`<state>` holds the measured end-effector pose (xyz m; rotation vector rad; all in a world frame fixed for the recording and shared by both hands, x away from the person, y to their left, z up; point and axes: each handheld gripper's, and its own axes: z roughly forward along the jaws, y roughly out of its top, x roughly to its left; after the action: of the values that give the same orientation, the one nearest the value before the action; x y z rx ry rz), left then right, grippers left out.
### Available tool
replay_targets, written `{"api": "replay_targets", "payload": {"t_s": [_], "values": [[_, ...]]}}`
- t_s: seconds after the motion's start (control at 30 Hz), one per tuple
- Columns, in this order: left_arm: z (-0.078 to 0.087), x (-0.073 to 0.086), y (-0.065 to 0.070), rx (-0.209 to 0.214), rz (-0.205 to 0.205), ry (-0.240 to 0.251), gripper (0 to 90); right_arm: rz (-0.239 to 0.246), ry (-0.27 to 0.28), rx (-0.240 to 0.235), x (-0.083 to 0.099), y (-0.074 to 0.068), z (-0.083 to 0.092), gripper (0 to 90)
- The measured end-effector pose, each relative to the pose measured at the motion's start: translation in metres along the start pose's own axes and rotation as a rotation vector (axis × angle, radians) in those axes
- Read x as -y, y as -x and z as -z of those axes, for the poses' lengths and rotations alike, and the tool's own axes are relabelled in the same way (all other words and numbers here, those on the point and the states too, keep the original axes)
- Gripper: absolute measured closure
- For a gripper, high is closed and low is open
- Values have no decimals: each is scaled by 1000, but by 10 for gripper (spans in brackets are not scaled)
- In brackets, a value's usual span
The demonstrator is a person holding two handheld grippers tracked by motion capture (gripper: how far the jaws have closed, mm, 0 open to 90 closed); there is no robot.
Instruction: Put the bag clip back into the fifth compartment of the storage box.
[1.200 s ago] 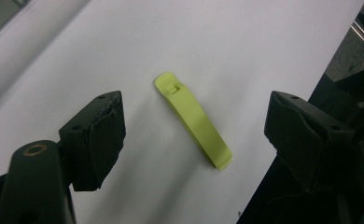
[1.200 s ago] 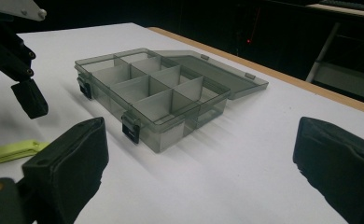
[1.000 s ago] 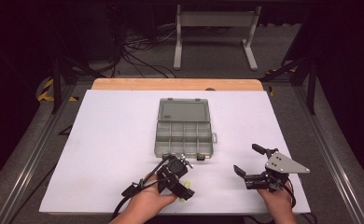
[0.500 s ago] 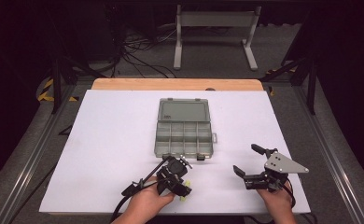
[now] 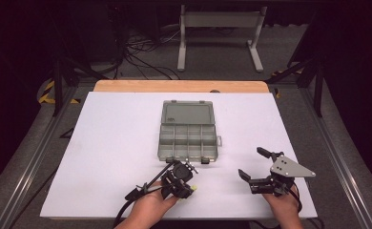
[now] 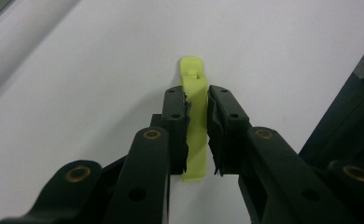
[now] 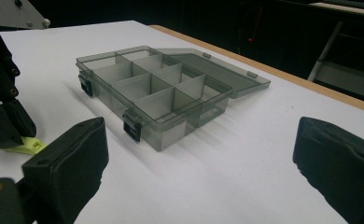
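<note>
The white worktop [image 5: 108,143] fills the scene, with a bare wooden strip [image 5: 179,86] along its far edge and a metal stand [image 5: 220,33] on the floor beyond. Near the middle lies a translucent grey compartment box [image 5: 188,138], its lid folded flat open away from the person and its black latches facing them; the divided cells look empty from the right gripper view. It lies just beyond the left hand-held gripper [image 5: 186,188] and well apart from the right one, with nothing between them.

The right hand-held gripper [image 5: 256,166], topped by a grey three-cornered plate, hovers with its jaws spread wide and nothing in them.

The left hand-held gripper's jaws have just been closing and now clench a slim yellow-green plastic clip [image 6: 194,121], which lies on the worktop near its front edge, its tip poking out past the pads [image 6: 176,119].
</note>
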<state>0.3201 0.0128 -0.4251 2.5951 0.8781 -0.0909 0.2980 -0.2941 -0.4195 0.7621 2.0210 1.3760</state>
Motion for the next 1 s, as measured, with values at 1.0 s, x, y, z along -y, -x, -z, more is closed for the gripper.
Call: {"api": "replay_targets", "payload": {"t_s": [1.0], "values": [[62, -13, -3, -29, -9, 136, 783, -4, -2, 0, 0, 0, 1, 40]]}}
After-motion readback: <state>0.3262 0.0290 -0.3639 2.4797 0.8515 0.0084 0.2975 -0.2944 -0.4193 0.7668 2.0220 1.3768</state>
